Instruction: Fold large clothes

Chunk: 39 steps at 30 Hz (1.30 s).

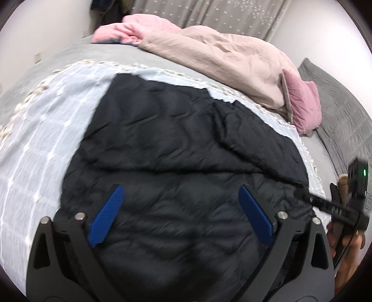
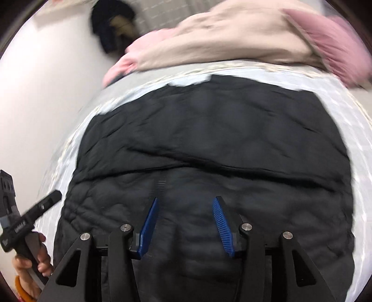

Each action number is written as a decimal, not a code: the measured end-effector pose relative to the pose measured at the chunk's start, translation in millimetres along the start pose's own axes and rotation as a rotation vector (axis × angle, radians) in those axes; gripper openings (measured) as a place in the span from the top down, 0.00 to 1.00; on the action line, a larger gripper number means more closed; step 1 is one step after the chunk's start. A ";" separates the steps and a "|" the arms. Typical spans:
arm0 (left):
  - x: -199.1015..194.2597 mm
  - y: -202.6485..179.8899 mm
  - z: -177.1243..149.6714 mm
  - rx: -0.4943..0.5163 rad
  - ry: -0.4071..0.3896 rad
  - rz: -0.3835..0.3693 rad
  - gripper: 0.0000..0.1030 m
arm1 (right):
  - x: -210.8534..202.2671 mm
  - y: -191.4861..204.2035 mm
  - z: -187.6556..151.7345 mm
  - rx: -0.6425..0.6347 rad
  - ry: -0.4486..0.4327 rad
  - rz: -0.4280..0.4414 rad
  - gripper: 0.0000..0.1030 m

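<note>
Underneath everything is one bed point(image 1: 76, 53) with a grey sheet, and over it lies one pale blue checked blanket point(image 1: 39, 130) with a tasselled edge. One black quilted jacket point(image 1: 176, 144) lies spread on that blanket and fills the middle of both views, a long fold crossing it from side to side. Behind it sits one heap of beige bedding point(image 1: 223, 58) with pink cloth at both ends.

Only the left wrist view shows the grey pillow point(image 1: 337, 97) at the right and the patterned curtain point(image 1: 209, 14) behind. Only the right wrist view shows a dark garment point(image 2: 111, 25) hanging on the white wall.

Two grippers are in play. The left gripper point(image 1: 181, 213) hovers over the jacket's near part, its blue fingers point(image 1: 107, 216) spread wide with nothing between them. The right gripper point(image 2: 184, 223) hangs over the same near part, its fingers partly apart and closed on nothing. Each view catches the other gripper at its edge, held in a hand point(image 2: 34, 257).
</note>
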State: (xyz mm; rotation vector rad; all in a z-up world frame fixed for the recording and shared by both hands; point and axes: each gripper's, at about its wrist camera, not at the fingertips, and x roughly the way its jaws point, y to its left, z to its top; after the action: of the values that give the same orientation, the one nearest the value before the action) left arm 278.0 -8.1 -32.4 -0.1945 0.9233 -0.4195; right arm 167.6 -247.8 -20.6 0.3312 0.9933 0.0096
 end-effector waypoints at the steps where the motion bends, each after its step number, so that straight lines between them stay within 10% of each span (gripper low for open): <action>1: 5.4 -5.7 5.9 0.006 0.005 -0.008 0.09 | -7.5 -12.2 -4.4 0.039 -0.021 -0.013 0.52; 12: 119.2 -57.7 55.1 0.014 0.156 -0.030 0.25 | -33.7 -77.4 -15.9 0.174 -0.108 -0.083 0.51; 14: 133.2 -53.5 58.9 -0.034 0.185 -0.040 0.36 | -31.6 -85.1 -16.7 0.188 -0.115 -0.080 0.51; 16: 136.2 -54.0 62.6 -0.057 0.192 -0.082 0.79 | -28.4 -91.3 -16.9 0.202 -0.121 -0.083 0.51; 19: 125.3 -61.0 62.4 -0.058 0.170 -0.153 0.92 | -28.3 -103.9 -18.7 0.240 -0.127 -0.083 0.51; 23: 96.7 -73.1 45.4 -0.007 0.135 -0.153 0.93 | -32.4 -111.3 -19.8 0.269 -0.149 -0.098 0.51; 26: 97.7 -75.7 28.9 0.042 0.200 -0.016 0.93 | -35.6 -113.8 -20.2 0.284 -0.166 -0.107 0.51; 31: 82.5 -82.6 27.3 0.150 0.129 0.162 0.67 | -38.7 -109.9 -21.5 0.272 -0.178 -0.136 0.51; 34: 58.8 -94.2 33.9 0.179 -0.009 0.151 0.39 | -42.1 -106.7 -20.9 0.258 -0.200 -0.154 0.51; 39: 68.0 -108.8 38.0 0.217 -0.030 -0.008 0.38 | -37.5 -107.3 -22.1 0.265 -0.188 -0.157 0.44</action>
State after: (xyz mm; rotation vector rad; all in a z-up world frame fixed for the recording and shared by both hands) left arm 315.6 -136.2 -22.7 -0.0064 0.8413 -0.5197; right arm 113.5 -349.7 -30.8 0.4864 0.8316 -0.2935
